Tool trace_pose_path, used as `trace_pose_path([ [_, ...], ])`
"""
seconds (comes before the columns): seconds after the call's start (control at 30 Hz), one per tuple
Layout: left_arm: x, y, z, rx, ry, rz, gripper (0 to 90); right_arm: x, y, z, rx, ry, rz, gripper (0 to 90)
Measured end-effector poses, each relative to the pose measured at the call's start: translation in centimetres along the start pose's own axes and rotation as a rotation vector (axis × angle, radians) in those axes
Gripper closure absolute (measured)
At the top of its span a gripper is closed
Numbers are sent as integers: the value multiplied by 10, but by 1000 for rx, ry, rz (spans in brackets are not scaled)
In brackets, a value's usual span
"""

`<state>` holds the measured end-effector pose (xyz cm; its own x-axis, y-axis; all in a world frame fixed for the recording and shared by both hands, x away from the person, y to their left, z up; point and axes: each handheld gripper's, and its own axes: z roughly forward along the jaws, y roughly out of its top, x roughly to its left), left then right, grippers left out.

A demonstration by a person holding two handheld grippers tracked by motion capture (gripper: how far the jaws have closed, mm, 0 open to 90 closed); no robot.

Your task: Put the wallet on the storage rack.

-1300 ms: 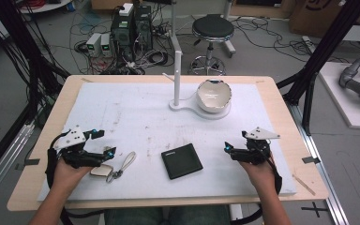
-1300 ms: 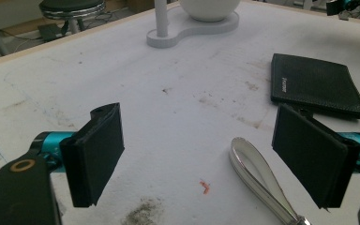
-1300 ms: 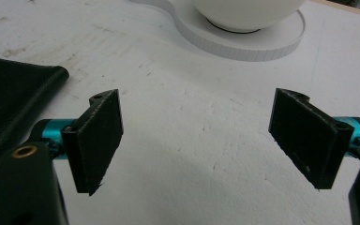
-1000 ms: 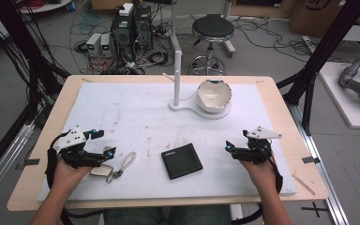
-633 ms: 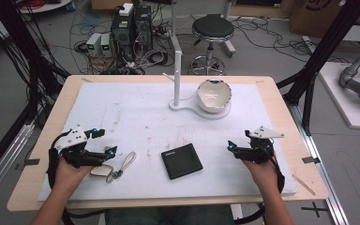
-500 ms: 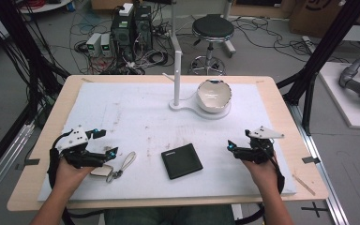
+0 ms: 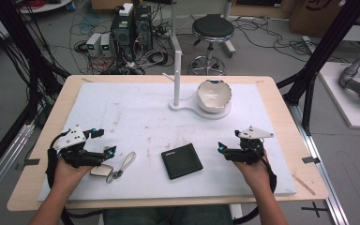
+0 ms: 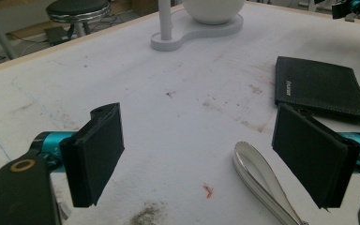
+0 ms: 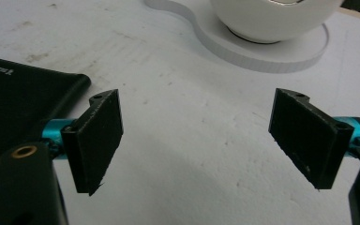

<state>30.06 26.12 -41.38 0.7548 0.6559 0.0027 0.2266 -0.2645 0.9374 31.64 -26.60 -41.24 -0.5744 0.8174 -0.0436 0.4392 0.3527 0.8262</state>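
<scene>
Both tongs are black with teal bits near the flat square pads [image 8: 96,152], grey triangle plate [image 7: 254,133] on top, brass screw [image 9: 24,151], black cables trailing.

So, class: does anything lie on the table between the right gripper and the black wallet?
Nothing visible does. Bare white table surface separates the open right gripper from the black wallet on its left.

The white mat [image 7: 136,117] has lots of bare room in the middle and at the far left. 3 things sit in the way. A black wallet [image 7: 182,161] lies flat near the front, between the 2 hands. A key strap [image 7: 122,165] lies just left of it. At the back, a white stand [image 7: 177,70] with a bowl [image 7: 213,94] sticks up.
</scene>
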Motion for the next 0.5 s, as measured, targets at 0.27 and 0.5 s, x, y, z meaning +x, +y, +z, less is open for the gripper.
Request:
trace_pose_path([
  [0.27,0,0,-1,2,6,-1,169,17,6,8,11,61,-25,181],
  [0.5,-1,0,-1,1,7,5,169,42,9,21,40,125,-74,181],
])
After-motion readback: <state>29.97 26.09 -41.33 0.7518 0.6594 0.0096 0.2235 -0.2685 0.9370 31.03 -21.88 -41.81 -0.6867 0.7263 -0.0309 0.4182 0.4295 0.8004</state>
